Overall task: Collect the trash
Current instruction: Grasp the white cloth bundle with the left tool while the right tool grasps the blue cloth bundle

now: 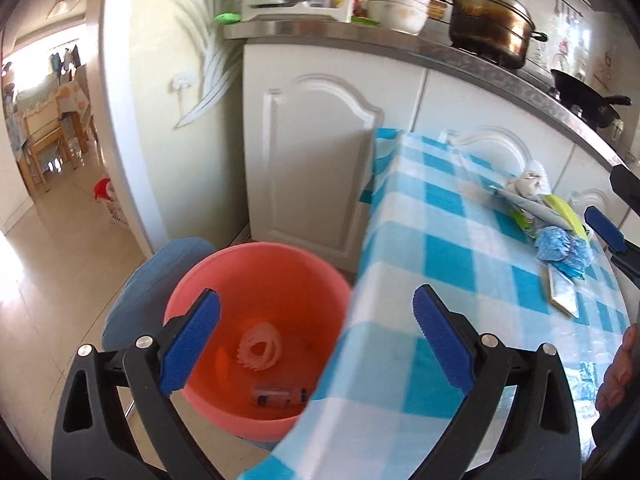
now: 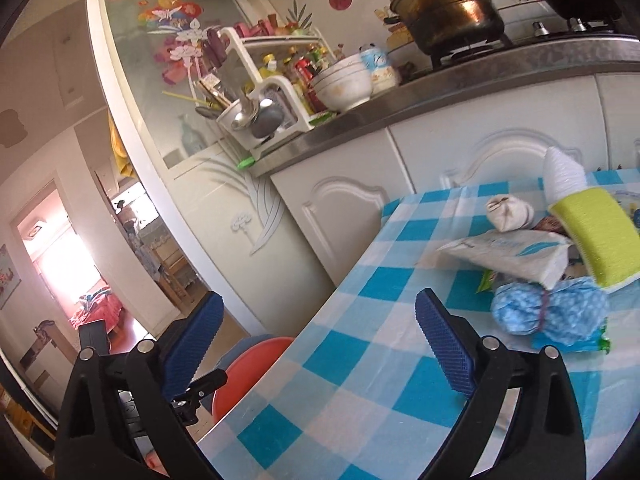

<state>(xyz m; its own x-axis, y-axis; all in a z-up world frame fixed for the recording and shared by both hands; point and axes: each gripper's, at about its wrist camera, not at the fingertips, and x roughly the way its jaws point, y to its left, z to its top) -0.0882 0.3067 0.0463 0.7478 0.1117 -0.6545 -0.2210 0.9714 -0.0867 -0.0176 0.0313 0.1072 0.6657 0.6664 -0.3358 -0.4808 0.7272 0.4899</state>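
in the kitchen, some trash lies in the pink bin (image 1: 256, 280); both grippers (spread wide, empty) leave a blue ball (image 2: 548, 312) on the checked table (image 2: 360, 340).

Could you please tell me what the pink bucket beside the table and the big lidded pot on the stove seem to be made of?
Pink bucket: probably plastic, with smooth, matte, evenly coloured walls and a rounded moulded rim.
Pot: metal, likely steel or aluminium, shiny with reflections but browned and stained.

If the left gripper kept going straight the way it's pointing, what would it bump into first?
Probably the pink bucket. The left gripper, jaws open and empty, points down over its rim beside the checked tablecloth. Its right pad might brush the cloth edge first; depth is unclear.
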